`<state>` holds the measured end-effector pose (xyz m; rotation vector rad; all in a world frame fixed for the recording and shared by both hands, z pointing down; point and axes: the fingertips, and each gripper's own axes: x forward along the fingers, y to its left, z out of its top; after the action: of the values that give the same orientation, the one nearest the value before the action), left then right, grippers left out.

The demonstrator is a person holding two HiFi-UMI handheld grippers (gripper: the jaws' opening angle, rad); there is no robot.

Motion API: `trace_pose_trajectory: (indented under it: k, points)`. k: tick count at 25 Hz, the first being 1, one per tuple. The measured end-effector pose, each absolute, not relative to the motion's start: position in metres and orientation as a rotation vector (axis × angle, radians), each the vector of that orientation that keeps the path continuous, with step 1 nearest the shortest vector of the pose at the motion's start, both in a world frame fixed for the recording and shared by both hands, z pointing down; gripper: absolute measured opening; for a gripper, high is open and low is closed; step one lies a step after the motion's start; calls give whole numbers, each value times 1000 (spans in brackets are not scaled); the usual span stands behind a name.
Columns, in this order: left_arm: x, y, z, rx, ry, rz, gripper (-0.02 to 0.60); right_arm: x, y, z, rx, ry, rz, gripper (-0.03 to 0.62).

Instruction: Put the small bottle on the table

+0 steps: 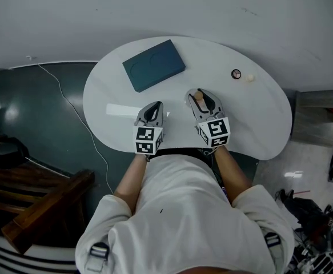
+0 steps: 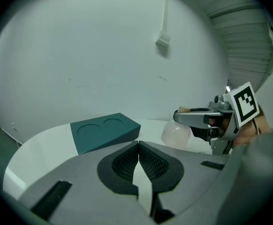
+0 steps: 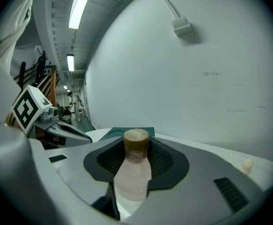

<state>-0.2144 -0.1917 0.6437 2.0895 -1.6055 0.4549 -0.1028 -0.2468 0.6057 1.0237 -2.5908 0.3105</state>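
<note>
You have one table (image 1: 257, 119), one teal block (image 1: 153, 65), one bottle (image 3: 133, 172), and two small bits: a dark ring (image 1: 236, 73) and a pale lump (image 1: 249, 77) just beside it. The block lies ahead of your left tongs (image 2: 138, 144), near them, and its two round hollows show bare floors. The ring and lump sit ahead and to the right of your right tongs (image 1: 199, 94), well apart from them. Your left tongs are closed, tips touching, gripping nothing. Your right tongs stand part open, pads clamped on the bottle's neck and shoulders. The bottle is upright, brown cap up, over the table's near half. You cannot tell whether its base touches the table.
</note>
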Motion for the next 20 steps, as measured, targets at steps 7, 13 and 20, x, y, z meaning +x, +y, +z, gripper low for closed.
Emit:
trace_pose_trajectory:
  k: [7, 13, 20]
  points:
    - [-222, -208, 668, 2112, -1519, 495, 20, -117, -261, 630, 1056, -2544, 339, 137]
    - [-225, -210, 685, 2100, -1473, 503, 20, -120, -266, 653, 1077, -2491, 370, 137]
    - [-224, -211, 694, 2114, -1427, 534, 20, -121, -271, 675, 1090, -2440, 392, 137]
